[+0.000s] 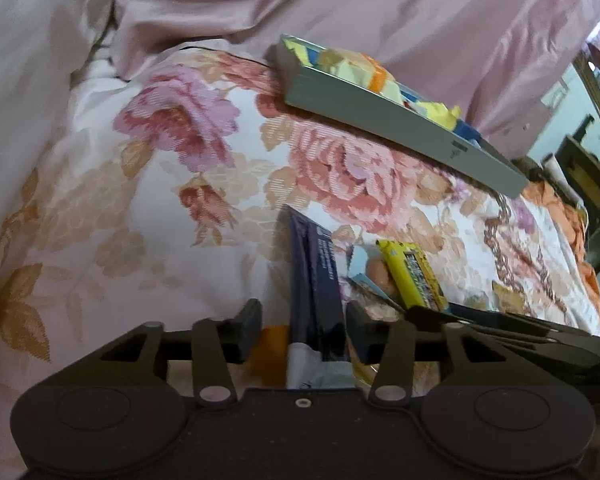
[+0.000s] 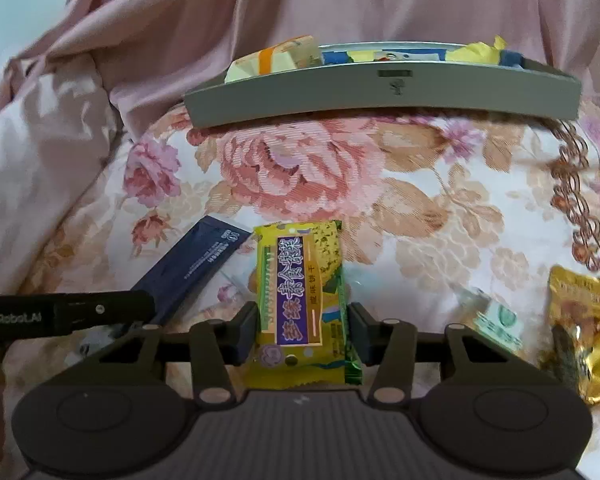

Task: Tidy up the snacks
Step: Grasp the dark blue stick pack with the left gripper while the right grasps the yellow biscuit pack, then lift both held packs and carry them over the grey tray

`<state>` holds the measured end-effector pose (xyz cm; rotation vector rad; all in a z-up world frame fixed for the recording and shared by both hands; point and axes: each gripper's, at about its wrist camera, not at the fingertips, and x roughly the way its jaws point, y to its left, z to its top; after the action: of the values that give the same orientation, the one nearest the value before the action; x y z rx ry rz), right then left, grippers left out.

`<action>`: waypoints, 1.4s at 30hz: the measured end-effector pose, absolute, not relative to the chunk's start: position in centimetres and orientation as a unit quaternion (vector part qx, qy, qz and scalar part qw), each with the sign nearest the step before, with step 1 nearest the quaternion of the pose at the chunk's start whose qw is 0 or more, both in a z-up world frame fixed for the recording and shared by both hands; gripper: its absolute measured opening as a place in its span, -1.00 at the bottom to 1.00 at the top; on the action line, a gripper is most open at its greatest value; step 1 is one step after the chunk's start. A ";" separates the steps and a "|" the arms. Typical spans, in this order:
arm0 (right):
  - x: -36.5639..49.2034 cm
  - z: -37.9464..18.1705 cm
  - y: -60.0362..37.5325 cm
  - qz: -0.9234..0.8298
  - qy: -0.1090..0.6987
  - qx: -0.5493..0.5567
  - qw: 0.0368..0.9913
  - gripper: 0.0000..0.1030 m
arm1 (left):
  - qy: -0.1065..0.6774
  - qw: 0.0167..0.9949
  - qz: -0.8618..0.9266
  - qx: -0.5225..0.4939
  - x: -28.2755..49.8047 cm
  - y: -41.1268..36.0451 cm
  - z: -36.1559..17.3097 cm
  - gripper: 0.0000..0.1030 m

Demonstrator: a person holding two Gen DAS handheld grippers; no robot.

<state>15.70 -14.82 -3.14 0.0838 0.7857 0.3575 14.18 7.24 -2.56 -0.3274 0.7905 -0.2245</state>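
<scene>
While the gray tray waits behind | my right gripper pinches the yellow snack in front of the tray | my left gripper stands spread around the blue packet | next I lift the snack into the tray, I think.

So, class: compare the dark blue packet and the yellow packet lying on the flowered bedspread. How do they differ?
The dark blue packet is long, narrow and plain, with small white print; the yellow packet is wider, with a purple label. The blue one lies slanted, the yellow one straight up the picture in the right wrist view. The blue one lies between the left hand-held gripper's fingers, the yellow one between the right hand-held gripper's. Both lie outside the grey tray.
</scene>
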 end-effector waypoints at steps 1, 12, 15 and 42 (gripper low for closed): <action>15.4 -3.2 -15.3 0.176 0.378 0.040 0.908 0.03 | 0.382 0.905 -0.111 -0.151 14.2 7.0 -2.6 0.12; 12.1 -4.0 -16.6 0.184 0.351 -0.034 0.918 0.05 | 0.387 0.917 -0.096 0.002 15.3 3.5 -3.3 -0.02; 12.3 -4.2 -16.5 0.187 0.345 -0.034 0.919 0.09 | 0.381 0.920 -0.095 0.007 15.5 3.4 -3.6 -0.05; 12.6 -4.8 -17.0 0.184 0.324 -0.017 0.928 0.15 | 0.338 0.931 -0.096 0.097 14.9 0.9 -4.1 -0.31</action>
<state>12.59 -17.00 -4.83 -0.0351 0.6637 0.3763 14.94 0.94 -4.13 0.1995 0.6930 -0.1958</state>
